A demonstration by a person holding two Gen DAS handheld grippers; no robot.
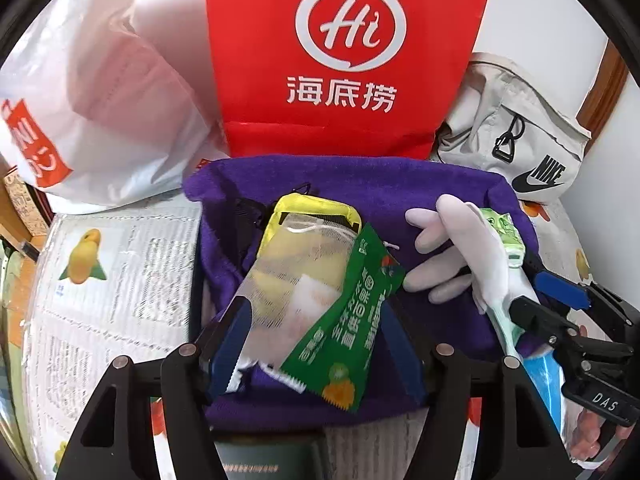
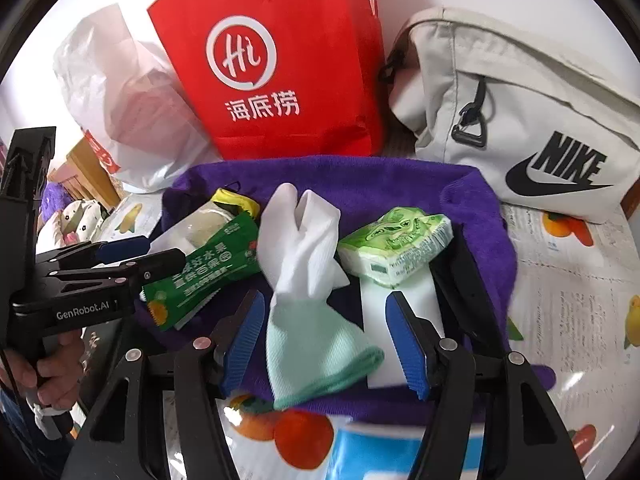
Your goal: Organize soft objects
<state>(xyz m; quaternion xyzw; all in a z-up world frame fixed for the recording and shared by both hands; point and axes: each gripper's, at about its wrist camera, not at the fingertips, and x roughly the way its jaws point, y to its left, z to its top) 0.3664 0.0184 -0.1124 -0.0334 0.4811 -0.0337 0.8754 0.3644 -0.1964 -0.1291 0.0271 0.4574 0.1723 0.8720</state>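
Left gripper (image 1: 316,344) open wide around green snack packet (image 1: 352,320), fingers not touching it. Right gripper (image 2: 328,340) open, astride white-and-mint glove (image 2: 308,280), nothing held. Both on purple towel (image 2: 360,184); green tissue pack (image 2: 396,244) at 2 o'clock from glove.

White-and-mint glove (image 2: 308,280) lies crumpled on the purple towel (image 2: 360,184), right between the right hand-held gripper (image 2: 324,340) pads. Green tissue pack (image 2: 396,244) sits just beyond its right pad; green snack packet (image 2: 200,276) off left.
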